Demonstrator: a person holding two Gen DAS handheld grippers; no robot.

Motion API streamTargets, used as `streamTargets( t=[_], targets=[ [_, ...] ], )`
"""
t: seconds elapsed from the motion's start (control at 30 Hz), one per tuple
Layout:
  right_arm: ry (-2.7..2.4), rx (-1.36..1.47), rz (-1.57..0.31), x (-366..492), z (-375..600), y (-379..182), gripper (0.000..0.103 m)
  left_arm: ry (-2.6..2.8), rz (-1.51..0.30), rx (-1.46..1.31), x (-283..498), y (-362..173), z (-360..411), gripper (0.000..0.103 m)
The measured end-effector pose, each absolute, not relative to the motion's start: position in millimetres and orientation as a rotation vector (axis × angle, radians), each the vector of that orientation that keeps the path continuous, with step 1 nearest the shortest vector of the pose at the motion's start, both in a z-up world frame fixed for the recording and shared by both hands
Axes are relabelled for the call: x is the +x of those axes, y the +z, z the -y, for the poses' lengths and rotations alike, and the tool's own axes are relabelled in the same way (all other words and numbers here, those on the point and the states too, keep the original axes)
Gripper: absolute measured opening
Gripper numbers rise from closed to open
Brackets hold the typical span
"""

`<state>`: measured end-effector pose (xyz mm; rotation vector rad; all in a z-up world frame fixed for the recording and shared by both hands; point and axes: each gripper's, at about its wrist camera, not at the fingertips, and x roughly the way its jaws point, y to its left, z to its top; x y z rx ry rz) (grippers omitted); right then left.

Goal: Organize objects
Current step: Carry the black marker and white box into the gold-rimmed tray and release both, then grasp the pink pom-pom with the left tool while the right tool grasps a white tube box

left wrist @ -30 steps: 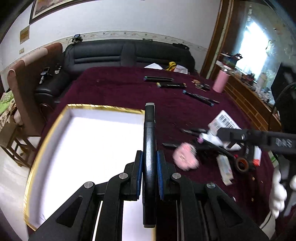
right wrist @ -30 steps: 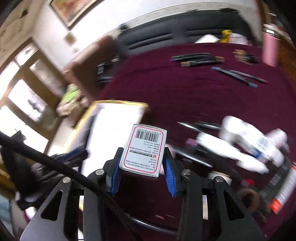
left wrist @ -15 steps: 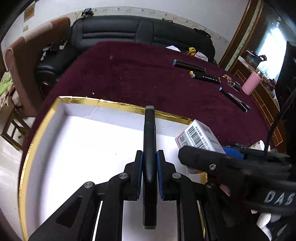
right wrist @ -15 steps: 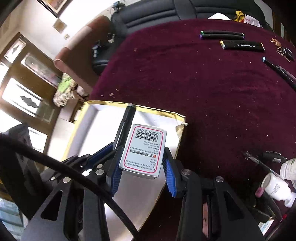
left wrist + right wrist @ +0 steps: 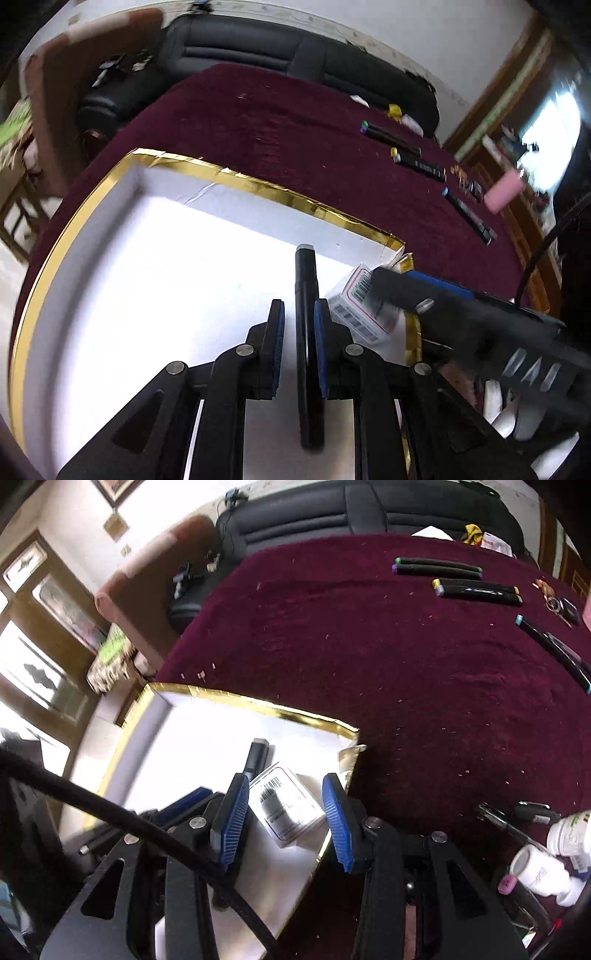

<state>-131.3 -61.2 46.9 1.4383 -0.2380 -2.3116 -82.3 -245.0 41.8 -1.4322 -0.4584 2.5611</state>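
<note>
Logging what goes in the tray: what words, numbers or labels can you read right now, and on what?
Nothing can be quoted; no text is legible.
Small box: barcode and printed lines, blurred.
Black marker on the cloth: white print, too small.
White bottles: label print, too small.
Right hand-held gripper: white lettering on its side, motion-blurred.

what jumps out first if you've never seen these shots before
The big white tray with a gold rim fills the near side of the maroon tablecloth. Over it, the left gripper has a black marker between its opening jaws, and beside it a small barcoded box sits loose between the right gripper's open jaws.
</note>
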Motion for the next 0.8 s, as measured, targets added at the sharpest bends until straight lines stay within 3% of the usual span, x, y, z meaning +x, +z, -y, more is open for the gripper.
streamTargets(
  t=[0.27, 0.43, 0.6, 0.63, 0.7, 0.8],
  targets=[
    [-2.360, 1.323, 0.323, -90, 0, 77, 0.041, 2.529, 0.816, -1.400, -35, 22, 248, 0.014],
    [-2.364, 1.322, 0.423, -60, -52, 77, 0.041, 2.526, 0.869, -1.328, -8, 24, 225, 0.014],
    [-2.408, 1.325, 0.456, -36, -110, 77, 0.042, 2.639, 0.742, -1.229, 2, 54, 218, 0.017],
    [-2.421, 1.324, 0.442, -29, -122, 78, 0.046, 2.641, 0.682, -1.219, 6, 64, 211, 0.022],
    [-2.441, 1.323, 0.424, -17, -138, 76, 0.049, 2.646, 0.556, -1.203, 16, 76, 194, 0.050],
    [-2.446, 1.338, 0.453, -3, -160, 68, 0.049, 2.624, 0.337, -1.180, 26, 84, 149, 0.051]
  ],
)
